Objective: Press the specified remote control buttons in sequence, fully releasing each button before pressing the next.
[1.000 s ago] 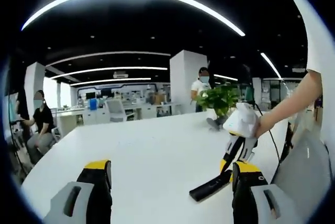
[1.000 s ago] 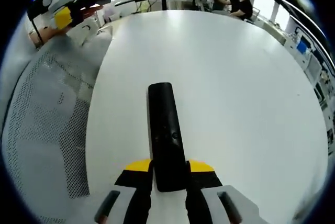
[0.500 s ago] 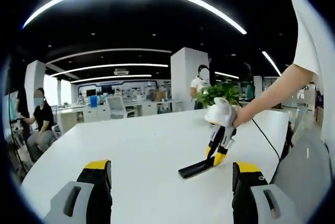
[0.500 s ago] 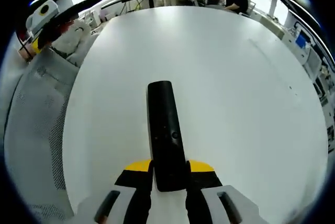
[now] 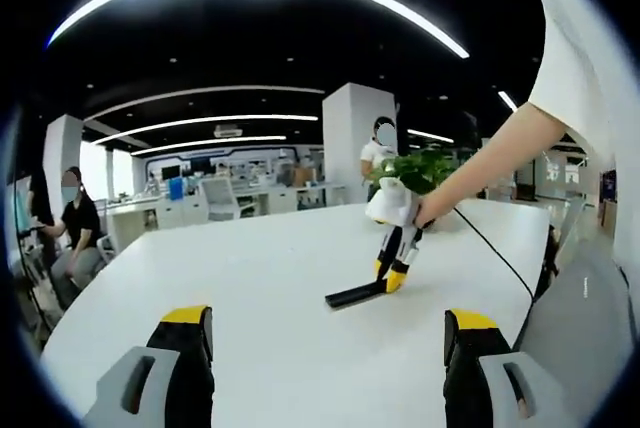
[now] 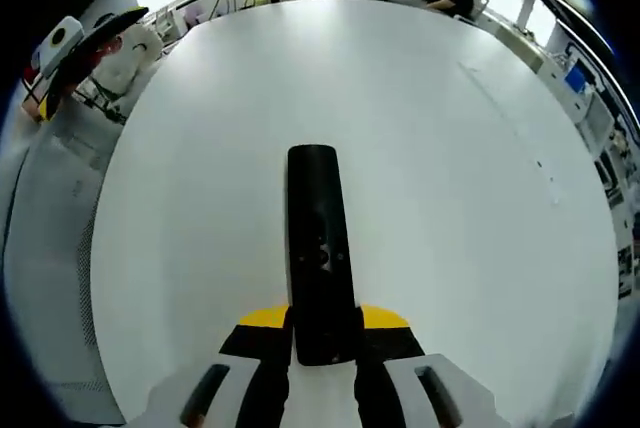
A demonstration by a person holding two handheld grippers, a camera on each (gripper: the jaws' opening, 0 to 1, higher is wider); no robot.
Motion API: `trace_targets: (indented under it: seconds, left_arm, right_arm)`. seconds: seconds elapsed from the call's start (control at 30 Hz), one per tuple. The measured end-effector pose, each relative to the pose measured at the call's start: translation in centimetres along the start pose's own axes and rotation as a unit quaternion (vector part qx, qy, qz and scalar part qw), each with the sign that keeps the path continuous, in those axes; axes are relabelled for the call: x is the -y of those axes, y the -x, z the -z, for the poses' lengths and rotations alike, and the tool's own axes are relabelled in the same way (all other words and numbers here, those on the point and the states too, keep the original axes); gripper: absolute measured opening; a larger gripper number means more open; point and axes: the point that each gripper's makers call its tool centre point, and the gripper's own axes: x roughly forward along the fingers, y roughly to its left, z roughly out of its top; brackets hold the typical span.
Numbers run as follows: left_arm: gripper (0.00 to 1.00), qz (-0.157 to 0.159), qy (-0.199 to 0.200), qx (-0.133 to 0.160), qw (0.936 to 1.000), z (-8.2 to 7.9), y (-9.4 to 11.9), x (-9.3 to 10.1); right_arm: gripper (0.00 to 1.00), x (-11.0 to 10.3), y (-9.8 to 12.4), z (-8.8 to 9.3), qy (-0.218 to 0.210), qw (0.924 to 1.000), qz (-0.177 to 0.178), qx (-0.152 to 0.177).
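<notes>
Two grippers were in play. The right gripper (image 6: 322,340) had its jaws clamped on the near end of the black remote control (image 6: 318,248), which pointed away from it over the white table (image 6: 450,198). In the left gripper view the same right gripper (image 5: 393,270) stood steeply tilted, with the far end of the remote control (image 5: 355,295) low over the table (image 5: 250,278), possibly touching it; contact could not be confirmed at that distance. The left gripper (image 5: 325,333) hung with its jaws wide apart and nothing between them, well short of the remote.

Judgement on the step: the remote was being positioned, and no button was under pressure yet. It should be laid flat, button face up, or held steady, before the free left jaw comes down on one key at a time, lifting clear between presses. The buttons were too small to identify in the right gripper view.

Against the frames from a second before: in the left gripper view the right gripper and remote sat farther out across the table and nearer the potted plant (image 5: 425,168). In the right gripper view the grip on the remote was unchanged, while the mesh chair back (image 6: 50,278) had slid towards the left edge.
</notes>
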Motion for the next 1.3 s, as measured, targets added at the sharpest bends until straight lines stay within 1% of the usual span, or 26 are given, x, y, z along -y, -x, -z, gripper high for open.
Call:
trace_targets:
  seconds: [0.3,0.37,0.43,0.5,0.57,0.67,0.7,0.73,0.77,0.83,0.87,0.9,0.93,0.97,1.0,1.03,1.07,1.1,1.13,1.17,1.2,1.23,1.3]
  left_arm:
    - [0.99,0.000,-0.001,-0.007,1.0000,0.3,-0.1,0.0]
    - [0.99,0.001,-0.001,-0.009,1.0000,0.3,-0.1,0.0]
    - [1.00,0.005,0.000,-0.004,1.0000,0.2,-0.1,0.2]
    - [1.00,0.006,-0.001,-0.001,1.0000,0.1,-0.1,0.3]
    - [1.00,0.005,-0.003,-0.006,1.0000,0.2,-0.1,0.2]
    - [1.00,0.003,-0.003,-0.007,1.0000,0.3,-0.1,0.1]
    - [1.00,0.003,-0.002,-0.006,1.0000,0.2,0.0,0.1]
    - [1.00,0.003,-0.002,-0.004,1.0000,0.2,0.0,0.1]
    - [1.00,0.003,-0.001,-0.003,1.0000,0.1,0.0,0.1]
    - [1.00,0.002,-0.003,-0.006,1.0000,0.2,0.0,0.1]
    - [1.00,0.003,-0.002,-0.006,1.0000,0.3,0.0,0.2]
    - [1.00,0.005,-0.001,-0.006,1.0000,0.3,0.0,0.2]
    - [1.00,0.005,-0.002,-0.008,1.0000,0.3,-0.1,0.2]
    - [1.00,0.005,-0.003,-0.009,0.9999,0.4,-0.1,0.2]
    - [1.00,0.005,-0.004,-0.010,0.9999,0.4,-0.1,0.3]
    - [1.00,0.006,-0.005,-0.011,0.9999,0.4,-0.1,0.3]
    - [1.00,0.005,-0.006,-0.012,0.9999,0.4,-0.1,0.3]
    - [1.00,0.005,-0.006,-0.012,0.9999,0.4,-0.1,0.3]
    - [1.00,0.005,-0.006,-0.012,0.9999,0.4,-0.1,0.3]
    - [1.00,0.005,-0.004,-0.011,0.9999,0.4,-0.1,0.3]
    - [1.00,0.005,-0.004,-0.011,0.9999,0.4,0.0,0.3]
    - [1.00,0.006,-0.003,-0.010,0.9999,0.4,0.0,0.3]
    - [1.00,0.006,-0.004,-0.011,0.9999,0.4,0.0,0.3]
  right_arm:
    - [0.21,1.3,-0.1,-0.6,0.005,0.9999,0.011,-0.006]
    - [0.22,1.9,-0.1,-0.4,0.015,0.9996,0.023,-0.010]
    - [0.22,1.8,-0.1,-0.4,0.009,0.9998,0.016,-0.005]
    - [0.22,1.9,-0.1,-0.4,0.001,0.9998,0.021,-0.002]
    - [0.25,1.9,0.0,-0.1,-0.012,0.9996,0.027,0.000]
    - [0.38,1.9,0.6,0.0,-0.052,0.9974,0.047,0.018]
    - [0.41,1.9,1.0,-0.8,-0.070,0.9943,0.058,0.056]
    - [0.42,1.8,1.3,-1.1,-0.083,0.9917,0.060,0.077]
    - [0.43,1.7,1.8,-1.1,-0.110,0.9867,0.069,0.097]
    - [0.51,1.7,2.3,-1.1,-0.137,0.9791,0.082,0.126]
    - [0.58,1.5,2.5,-1.0,-0.156,0.9742,0.086,0.138]
    - [0.63,1.4,2.8,-0.8,-0.183,0.9661,0.095,0.156]
    - [0.68,1.4,3.0,-0.6,-0.197,0.9610,0.102,0.165]
    - [0.75,1.2,3.4,-0.3,-0.225,0.9516,0.110,0.178]
    - [0.81,1.0,3.8,-0.4,-0.244,0.9421,0.114,0.200]
    - [0.85,0.9,4.4,-0.7,-0.275,0.9244,0.116,0.237]
    - [0.90,0.8,4.9,-0.8,-0.293,0.9130,0.119,0.258]
    - [0.92,0.5,5.5,-0.7,-0.306,0.9017,0.126,0.278]
    - [0.94,0.4,6.0,-0.5,-0.313,0.8941,0.134,0.290]
    - [0.97,0.3,6.7,-0.3,-0.330,0.8803,0.147,0.308]
    - [0.99,0.2,7.3,-0.2,-0.339,0.8698,0.154,0.324]
    - [0.99,0.0,8.2,-0.1,-0.346,0.8555,0.164,0.349]
    - [0.99,-0.3,9.3,0.3,-0.365,0.8325,0.180,0.376]
